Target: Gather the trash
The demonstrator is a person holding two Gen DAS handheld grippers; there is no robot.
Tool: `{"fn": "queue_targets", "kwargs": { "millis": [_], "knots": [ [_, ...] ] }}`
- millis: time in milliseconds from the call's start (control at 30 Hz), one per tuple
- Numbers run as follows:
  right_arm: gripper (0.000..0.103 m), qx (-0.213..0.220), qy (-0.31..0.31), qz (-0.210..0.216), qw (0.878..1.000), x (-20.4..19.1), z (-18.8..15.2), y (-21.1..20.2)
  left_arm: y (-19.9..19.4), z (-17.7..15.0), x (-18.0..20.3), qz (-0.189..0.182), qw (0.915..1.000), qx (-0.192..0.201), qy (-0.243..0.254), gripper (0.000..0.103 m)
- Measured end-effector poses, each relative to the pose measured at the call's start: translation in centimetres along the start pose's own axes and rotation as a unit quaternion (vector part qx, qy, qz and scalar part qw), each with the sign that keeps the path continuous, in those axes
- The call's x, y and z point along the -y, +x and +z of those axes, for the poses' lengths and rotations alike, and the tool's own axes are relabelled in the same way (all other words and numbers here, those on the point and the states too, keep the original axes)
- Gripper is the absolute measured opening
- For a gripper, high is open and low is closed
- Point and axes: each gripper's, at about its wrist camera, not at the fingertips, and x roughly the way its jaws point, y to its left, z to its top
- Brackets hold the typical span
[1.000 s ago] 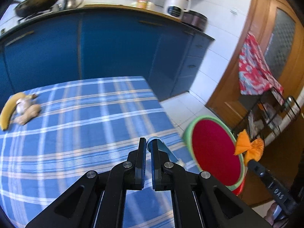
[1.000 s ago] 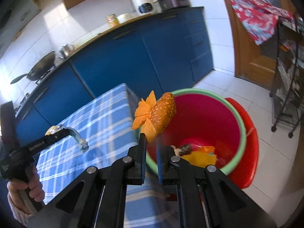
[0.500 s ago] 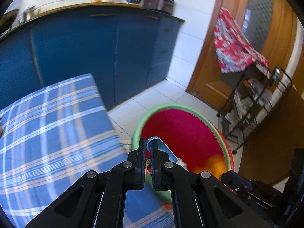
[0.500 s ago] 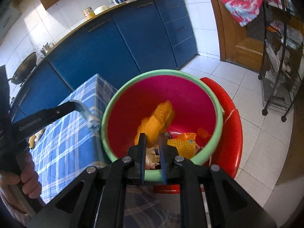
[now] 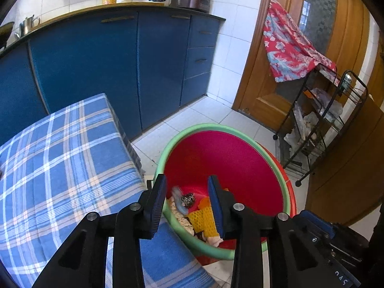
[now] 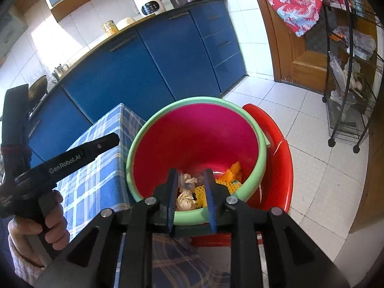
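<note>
the left gripper (image 5: 187,187) is held over the red bucket (image 5: 228,153) with the green rim; its jaws have just been opening, and nothing is pressed between them. a blurred pale blue scrap (image 5: 178,200) is seen below the fingers, over the trash (image 5: 204,218) in the bucket. the right gripper (image 6: 190,180) has also just been opening, and it is empty above the same bucket (image 6: 192,132).

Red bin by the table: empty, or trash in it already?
Not empty. The red bin holds an orange peel, yellow foam netting and crumpled tissue at its bottom; most of its depth is unfilled.
</note>
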Motion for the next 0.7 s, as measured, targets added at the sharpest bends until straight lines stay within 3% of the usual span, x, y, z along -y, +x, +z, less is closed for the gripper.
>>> {"fn": "queue_targets", "kwargs": {
  "millis": [267,533,633,700],
  "knots": [
    [0.038,0.012,-0.018,0.008,1.000,-2.3,-0.1,-1.7,-2.7,-1.1,-1.8,0.015,0.9996,0.003,-0.024,0.037],
    [0.053,0.023,-0.047,0.023,0.998,-5.4,-0.4,-3.9,-7.4,-2.8,-4.9,0.046,0.9976,0.016,-0.048,0.049],
    [0.066,0.030,-0.061,0.029,0.997,-6.9,-0.7,-4.9,-9.1,-3.3,-6.2,0.061,0.9960,0.023,-0.061,0.051],
    [0.068,0.034,-0.070,0.035,0.996,-8.0,-0.9,-5.4,-10.4,-3.7,-7.1,0.068,0.9949,0.025,-0.070,0.052]
  ]
}}
